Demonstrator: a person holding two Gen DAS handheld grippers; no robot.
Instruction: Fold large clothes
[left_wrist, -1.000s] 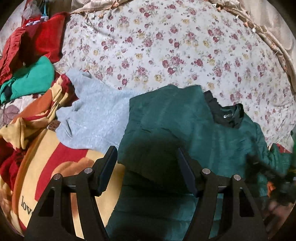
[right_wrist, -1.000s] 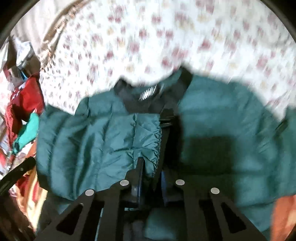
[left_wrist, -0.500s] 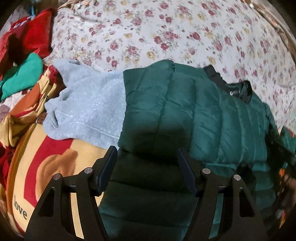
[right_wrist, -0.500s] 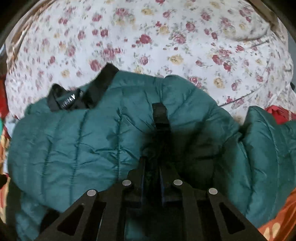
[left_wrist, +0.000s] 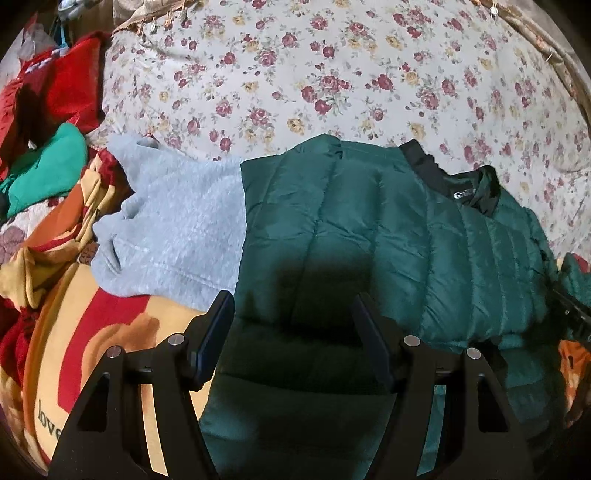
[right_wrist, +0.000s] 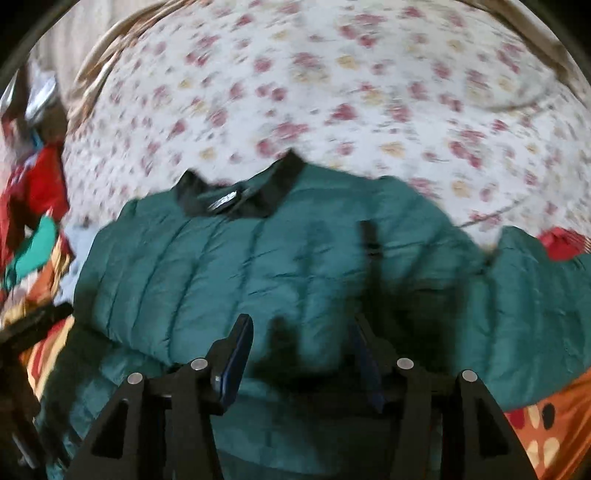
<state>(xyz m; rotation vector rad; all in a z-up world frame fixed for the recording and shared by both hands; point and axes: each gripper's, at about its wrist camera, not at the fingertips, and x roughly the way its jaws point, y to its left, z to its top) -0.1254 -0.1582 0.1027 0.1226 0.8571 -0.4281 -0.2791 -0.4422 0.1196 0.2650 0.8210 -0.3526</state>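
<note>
Now both grippers agape above jacket.

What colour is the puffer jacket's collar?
Black, against the dark green puffer jacket; the collar shows best in the left wrist view.

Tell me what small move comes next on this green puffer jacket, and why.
Probably lower the open right gripper to pinch the green jacket again near its right-hand sleeve, which spreads beyond the folded body; the left gripper is also open, holding nothing.

Floral bedsheet — fringed edge.
</note>
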